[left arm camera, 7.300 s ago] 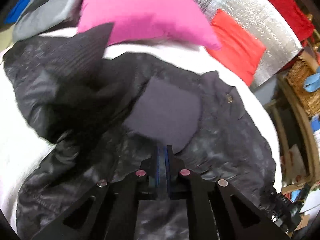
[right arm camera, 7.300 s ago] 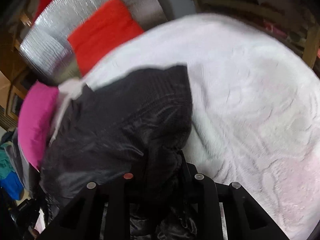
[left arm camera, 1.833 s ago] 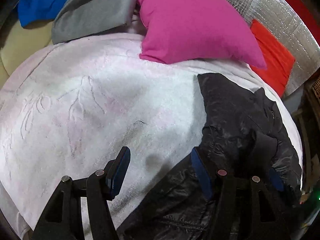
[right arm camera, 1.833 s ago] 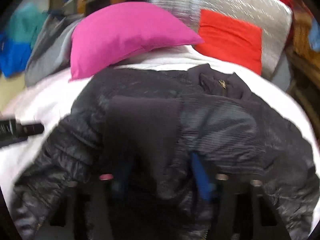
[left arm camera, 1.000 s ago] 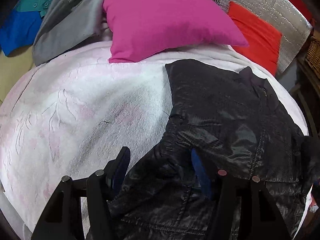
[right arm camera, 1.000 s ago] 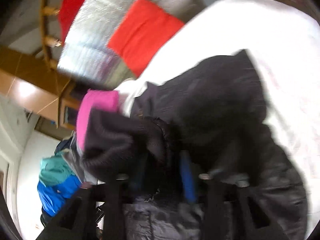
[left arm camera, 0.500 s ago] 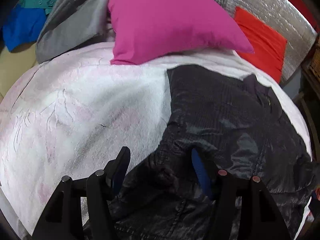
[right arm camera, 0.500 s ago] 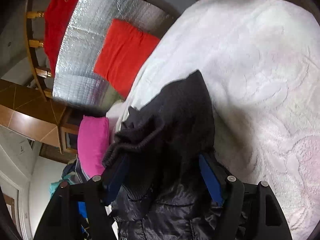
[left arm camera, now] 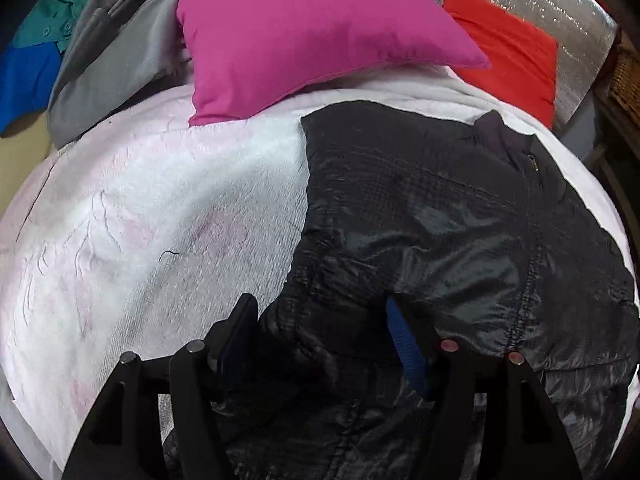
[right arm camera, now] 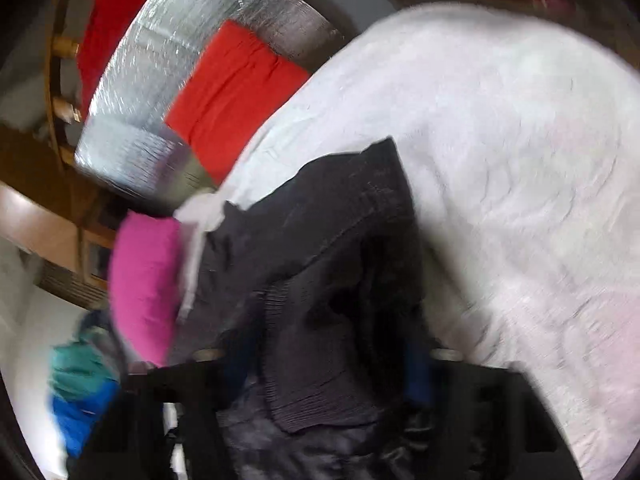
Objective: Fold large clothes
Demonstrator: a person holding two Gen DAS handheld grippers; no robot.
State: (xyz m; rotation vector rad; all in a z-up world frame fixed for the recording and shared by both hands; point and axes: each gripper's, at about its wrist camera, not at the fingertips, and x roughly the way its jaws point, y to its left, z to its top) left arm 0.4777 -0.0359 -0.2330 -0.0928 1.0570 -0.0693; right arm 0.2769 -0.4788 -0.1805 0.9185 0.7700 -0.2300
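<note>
Left gripper (left arm camera: pixel 320 340): jaws spread wide, over the near left edge of the black jacket (left arm camera: pixel 460 240). Bunched jacket fabric sits between the blue pads (left arm camera: pixel 404 344), but they don't look to be pressing on it.

Right gripper (right arm camera: pixel 324 364): jaws closing. A ribbed dark cuff (right arm camera: pixel 316 360) of the jacket and some shiny fabric lie between them. The frame is motion-blurred; the pads appear apart with a gap on either side of the cloth, so no firm pinch visible.

Jacket lies on the white bedspread (left arm camera: pixel 160 220), spread over its right half in the left wrist view, zipper running down the front, collar (left arm camera: pixel 496 132) at the far end toward the pillows. In the right wrist view a sleeve is lifted and folded in over the body.

Pink pillow (left arm camera: pixel 312 32) sits at the head of the bed, just beyond the jacket's far edge. Red cushion (left arm camera: pixel 508 52) is beside it to the right, leaning against a silver foil panel (left arm camera: pixel 560 4). Grey garment (left arm camera: pixel 116 60) and a blue-and-teal one (left arm camera: pixel 32 60) are piled off the far left of the bedspread. Wicker basket (left arm camera: pixel 628 76) at the right edge.
</note>
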